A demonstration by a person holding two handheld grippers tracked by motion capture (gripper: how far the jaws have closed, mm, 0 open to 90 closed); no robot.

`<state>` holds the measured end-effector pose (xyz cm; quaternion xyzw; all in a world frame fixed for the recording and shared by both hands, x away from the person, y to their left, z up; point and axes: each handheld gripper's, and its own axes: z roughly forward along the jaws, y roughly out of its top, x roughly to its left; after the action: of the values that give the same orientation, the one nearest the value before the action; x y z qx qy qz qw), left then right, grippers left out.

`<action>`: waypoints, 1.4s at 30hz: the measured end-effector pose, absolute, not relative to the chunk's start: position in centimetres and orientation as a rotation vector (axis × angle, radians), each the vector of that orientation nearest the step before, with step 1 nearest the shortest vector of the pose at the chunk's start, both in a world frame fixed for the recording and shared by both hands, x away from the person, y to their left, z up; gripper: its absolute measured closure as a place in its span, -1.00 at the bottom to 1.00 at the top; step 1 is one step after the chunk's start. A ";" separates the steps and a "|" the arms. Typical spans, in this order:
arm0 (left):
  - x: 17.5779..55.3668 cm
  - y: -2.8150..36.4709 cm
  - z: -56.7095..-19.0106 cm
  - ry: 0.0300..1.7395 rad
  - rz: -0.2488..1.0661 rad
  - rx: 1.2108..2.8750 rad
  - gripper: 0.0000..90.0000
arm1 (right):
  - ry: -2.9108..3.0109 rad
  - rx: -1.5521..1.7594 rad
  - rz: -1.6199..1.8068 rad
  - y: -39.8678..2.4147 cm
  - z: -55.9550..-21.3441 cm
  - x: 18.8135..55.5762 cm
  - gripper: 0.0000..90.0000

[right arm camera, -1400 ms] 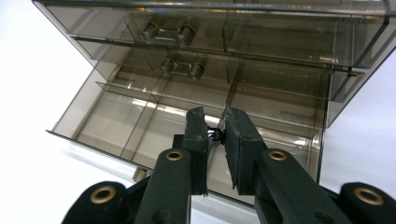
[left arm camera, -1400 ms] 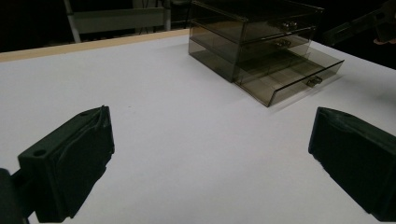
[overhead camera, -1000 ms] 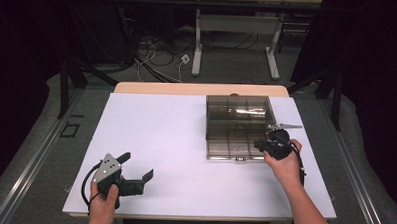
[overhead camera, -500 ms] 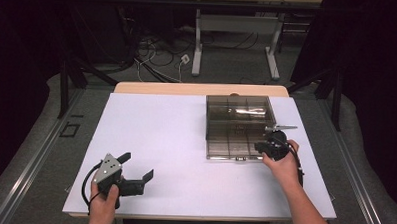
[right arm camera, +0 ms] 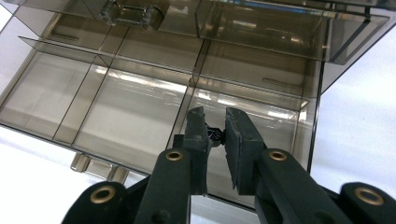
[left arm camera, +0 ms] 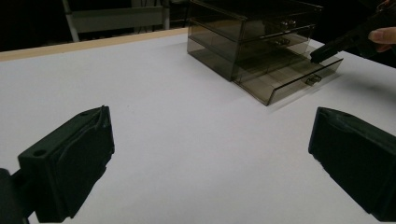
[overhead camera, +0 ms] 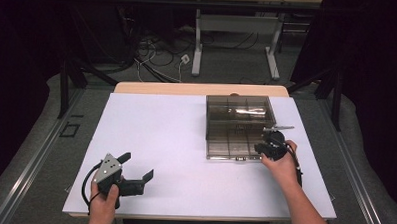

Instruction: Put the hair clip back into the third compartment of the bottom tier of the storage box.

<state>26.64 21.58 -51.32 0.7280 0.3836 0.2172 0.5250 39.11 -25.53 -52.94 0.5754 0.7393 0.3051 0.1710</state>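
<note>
A smoky clear drawer cabinet (overhead camera: 239,113) stands at the back right of the white table (overhead camera: 176,131), with its bottom drawer (overhead camera: 232,149) pulled out toward me. In the right gripper view, my right gripper (right arm camera: 215,126) hangs over the drawer's right-hand compartment (right arm camera: 261,116), shut on a small dark item (right arm camera: 214,134) between its pads. The high view has that gripper (overhead camera: 265,146) at the drawer's front right corner. My left gripper (overhead camera: 137,165) rests near the table's front left, jaws wide open and nothing between them. The left gripper view looks across the table to the cabinet (left arm camera: 252,32) and the open drawer (left arm camera: 299,79).
The drawer has several divided compartments (right arm camera: 126,107). A wooden strip (overhead camera: 202,88) runs along the table's far edge. Beyond it, a desk frame (overhead camera: 237,28) and cables (overhead camera: 158,55) are on the floor. White tabletop spreads between my two hands.
My right gripper has edged a little to the left over the open drawer, jaws unchanged. The left gripper has stayed put.
</note>
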 end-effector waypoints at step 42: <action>26.6 21.6 -51.3 0.918 0.524 1.743 -0.99 | 2.082 1.585 0.907 -25.4 -52.7 39.0 0.61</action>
<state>26.63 21.56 -51.32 0.7282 0.3835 0.2189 0.5242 38.97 -25.43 -52.74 0.5623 0.7389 0.3217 0.1851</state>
